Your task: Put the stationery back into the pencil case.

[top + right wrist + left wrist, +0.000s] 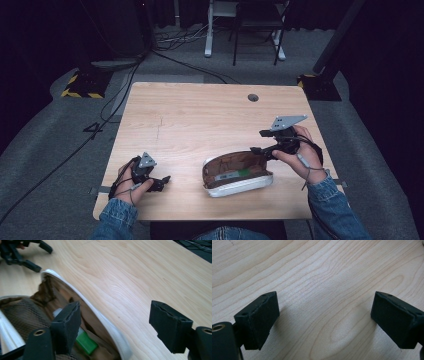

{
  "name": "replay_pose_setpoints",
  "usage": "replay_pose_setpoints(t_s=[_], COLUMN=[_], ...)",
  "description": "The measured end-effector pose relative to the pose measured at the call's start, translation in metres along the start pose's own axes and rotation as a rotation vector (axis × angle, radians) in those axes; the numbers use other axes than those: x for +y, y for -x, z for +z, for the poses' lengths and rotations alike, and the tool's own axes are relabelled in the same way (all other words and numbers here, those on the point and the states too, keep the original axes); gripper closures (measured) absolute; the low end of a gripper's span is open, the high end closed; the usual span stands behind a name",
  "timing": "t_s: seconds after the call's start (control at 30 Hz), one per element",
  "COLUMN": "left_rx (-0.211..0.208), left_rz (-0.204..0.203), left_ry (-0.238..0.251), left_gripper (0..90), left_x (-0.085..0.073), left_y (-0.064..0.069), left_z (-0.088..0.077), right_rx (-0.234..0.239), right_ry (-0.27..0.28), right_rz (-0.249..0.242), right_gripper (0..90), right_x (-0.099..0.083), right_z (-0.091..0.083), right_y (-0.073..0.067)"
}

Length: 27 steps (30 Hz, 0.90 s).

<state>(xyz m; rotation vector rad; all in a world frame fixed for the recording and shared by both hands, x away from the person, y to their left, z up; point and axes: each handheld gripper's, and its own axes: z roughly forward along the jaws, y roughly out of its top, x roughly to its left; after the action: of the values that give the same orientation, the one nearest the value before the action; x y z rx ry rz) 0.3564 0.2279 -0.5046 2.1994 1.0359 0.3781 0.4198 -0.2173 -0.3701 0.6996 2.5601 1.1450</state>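
Observation:
An open white pouch-like case (235, 186) with brown lining lies on the wooden table (200, 115) near the front edge. Inside it are a green item (245, 173) and a pale one. My right gripper (257, 141) is open at the case's right end. In the right gripper view the gripper (115, 325) straddles the white rim (100, 315), one jaw over the lining by the green item (86, 342), the other over bare wood. My left gripper (162, 182) rests open at the table's front left, over bare wood (324, 317), holding nothing.
A round cable hole (253, 97) sits near the table's far edge. Behind the table stand a white desk leg (209, 30) and a dark chair frame (255, 30). Cables (115, 95) and a yellow-black striped stand base (80, 85) lie on the grey floor at left.

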Motion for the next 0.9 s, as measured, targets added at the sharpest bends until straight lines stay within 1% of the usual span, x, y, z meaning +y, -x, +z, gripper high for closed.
replay_pose_setpoints(t_s=[0.03,0.07,0.13,0.27,0.3,0.33,0.43,0.57,0.77,0.9], left_rx=[-0.001,-0.001,-0.001,0.005,0.004,0.002,0.002,0.003,0.005,0.004], left_rz=[-0.002,-0.001,-0.001,0.008,0.007,0.002,0.003,0.002,0.006,0.005], left_ry=[-0.002,-0.001,0.0,-0.003,-0.003,-0.003,-0.004,-0.002,-0.001,-0.002], left_gripper=[7.9,7.9,7.8,7.4,7.3,7.1,6.9,6.8,6.7,6.7], left_x=[0.0,0.0,0.0,0.001,0.001,0.001,0.001,0.001,0.001,0.001], left_y=[0.0,0.0,0.0,-0.001,-0.001,-0.001,-0.001,-0.001,-0.002,-0.001], left_z=[0.0,0.0,0.0,0.0,0.0,0.001,0.001,0.001,0.001,0.001], right_rx=[-0.018,-0.018,-0.033,-0.058,-0.063,-0.076,-0.09,-0.108,-0.133,-0.163], right_ry=[-0.001,-0.001,0.003,0.005,0.004,0.002,0.003,-0.005,-0.013,-0.025], right_rz=[0.019,0.019,0.032,0.066,0.073,0.09,0.114,0.131,0.172,0.193], right_gripper=[24.9,24.9,24.2,23.0,22.4,21.6,19.8,18.2,18.0,17.9], right_x=[-0.003,-0.003,-0.005,-0.012,-0.014,-0.018,-0.025,-0.033,-0.048,-0.058], right_z=[-0.002,-0.002,-0.003,-0.005,-0.005,-0.004,-0.003,-0.002,0.004,0.007], right_y=[0.005,0.005,0.01,0.021,0.024,0.03,0.038,0.048,0.065,0.074])
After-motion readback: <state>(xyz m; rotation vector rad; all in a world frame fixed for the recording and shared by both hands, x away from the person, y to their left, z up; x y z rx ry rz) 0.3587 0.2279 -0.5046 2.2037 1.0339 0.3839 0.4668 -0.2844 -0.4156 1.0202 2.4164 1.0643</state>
